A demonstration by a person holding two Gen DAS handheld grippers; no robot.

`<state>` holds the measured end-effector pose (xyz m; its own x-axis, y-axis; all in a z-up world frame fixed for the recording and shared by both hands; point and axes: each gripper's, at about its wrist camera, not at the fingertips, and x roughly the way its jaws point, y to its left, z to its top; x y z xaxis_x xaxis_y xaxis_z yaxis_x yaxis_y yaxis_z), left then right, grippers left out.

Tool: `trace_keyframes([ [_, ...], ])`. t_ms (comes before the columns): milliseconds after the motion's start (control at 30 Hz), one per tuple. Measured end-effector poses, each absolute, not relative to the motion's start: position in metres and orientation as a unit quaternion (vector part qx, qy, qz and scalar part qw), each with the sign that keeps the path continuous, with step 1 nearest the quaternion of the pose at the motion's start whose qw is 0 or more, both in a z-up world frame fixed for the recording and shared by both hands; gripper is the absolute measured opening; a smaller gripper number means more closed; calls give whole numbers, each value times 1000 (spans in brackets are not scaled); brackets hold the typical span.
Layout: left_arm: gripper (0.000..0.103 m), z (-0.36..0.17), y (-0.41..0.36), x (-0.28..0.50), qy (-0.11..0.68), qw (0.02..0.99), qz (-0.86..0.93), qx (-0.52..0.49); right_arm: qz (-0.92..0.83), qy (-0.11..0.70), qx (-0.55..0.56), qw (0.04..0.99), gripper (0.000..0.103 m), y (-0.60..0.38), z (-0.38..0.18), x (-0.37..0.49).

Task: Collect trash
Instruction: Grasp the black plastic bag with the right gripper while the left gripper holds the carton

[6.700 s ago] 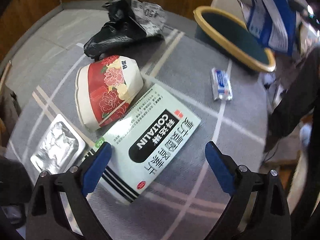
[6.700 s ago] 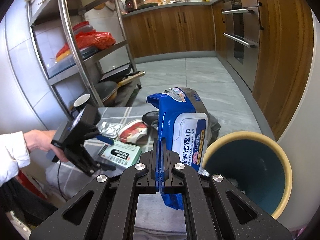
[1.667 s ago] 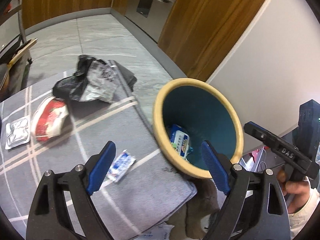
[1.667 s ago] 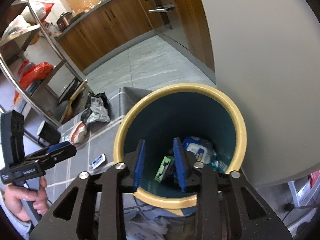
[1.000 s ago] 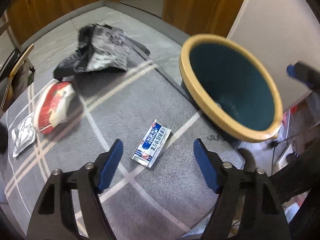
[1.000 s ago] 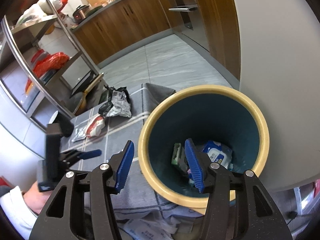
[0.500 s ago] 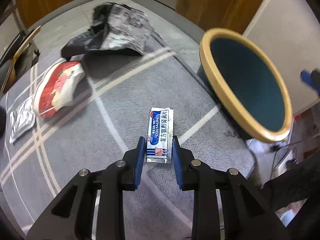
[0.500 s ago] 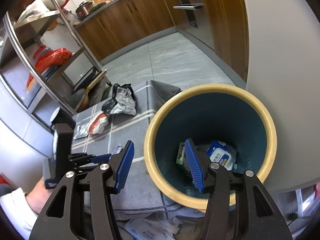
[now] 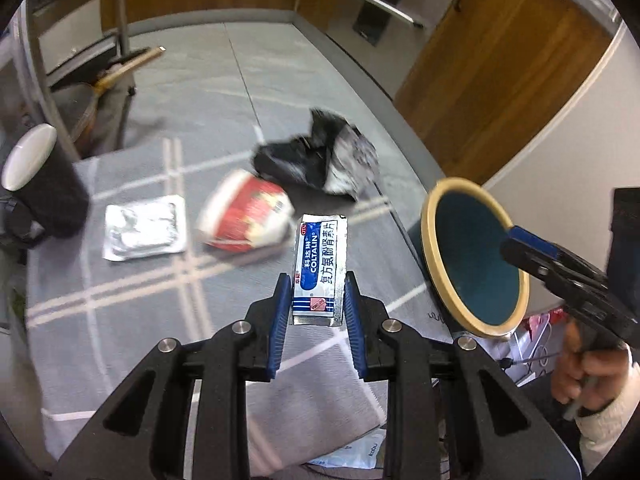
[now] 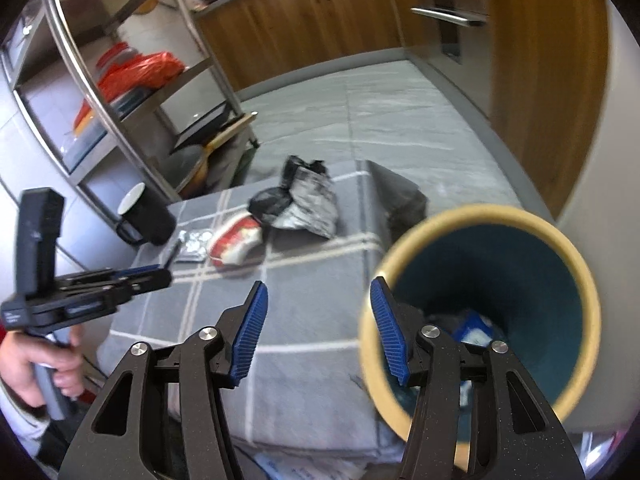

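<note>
Left gripper: the left gripper (image 9: 316,304) is clamped tight on the medicine sachet (image 9: 320,268), blue pads pressed against both long edges of its lower half, and it's up off the tabletop!
Medicine sachet: white and blue, COLTALIN printed on it, standing upright between the fingers (image 9: 279,322), its top edge free above them.
Right gripper: the right gripper (image 10: 320,330) is spread wide with nothing in it, hanging over the near edge of the tabletop, its right-hand blue pad (image 10: 388,334) in front of the bin's rim.
Trash bin: the trash bin (image 10: 576,264), yellow rim and teal inside, sits just past the tabletop's right edge; a blue and white packet (image 10: 476,330) lies at the bottom.
Bin from the left wrist camera: the same bin (image 9: 434,248) is to the right of the raised sachet, well apart from it.
Tabletop: the tabletop (image 9: 140,320) wears a grey cloth with white cross lines.
Paper bowl: the red and white paper bowl (image 9: 246,214) lies on its side in the middle, blurred.
Foil tray: a silver foil tray (image 9: 146,232) lies flat just left of the bowl.
Black bag: the crumpled black bag (image 9: 320,160) sits behind the bowl, near the far edge.
Mug: a black mug (image 9: 38,186) with a white inside stands upright at the far left.
Hands: the right hand (image 9: 588,372) grips its handle low on the right; the left hand (image 10: 44,368) shows in the right wrist camera, wrapped round its handle.
</note>
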<state>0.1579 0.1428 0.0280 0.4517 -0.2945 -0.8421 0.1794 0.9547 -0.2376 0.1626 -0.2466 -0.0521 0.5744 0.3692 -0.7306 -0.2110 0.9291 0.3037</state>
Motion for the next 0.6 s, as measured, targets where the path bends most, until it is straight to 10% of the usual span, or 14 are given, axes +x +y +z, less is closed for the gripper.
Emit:
trace_keyframes([
  [600,21,57,177,169,465,869,-138,-97,162,469,128,859,73,-197,-95,309],
])
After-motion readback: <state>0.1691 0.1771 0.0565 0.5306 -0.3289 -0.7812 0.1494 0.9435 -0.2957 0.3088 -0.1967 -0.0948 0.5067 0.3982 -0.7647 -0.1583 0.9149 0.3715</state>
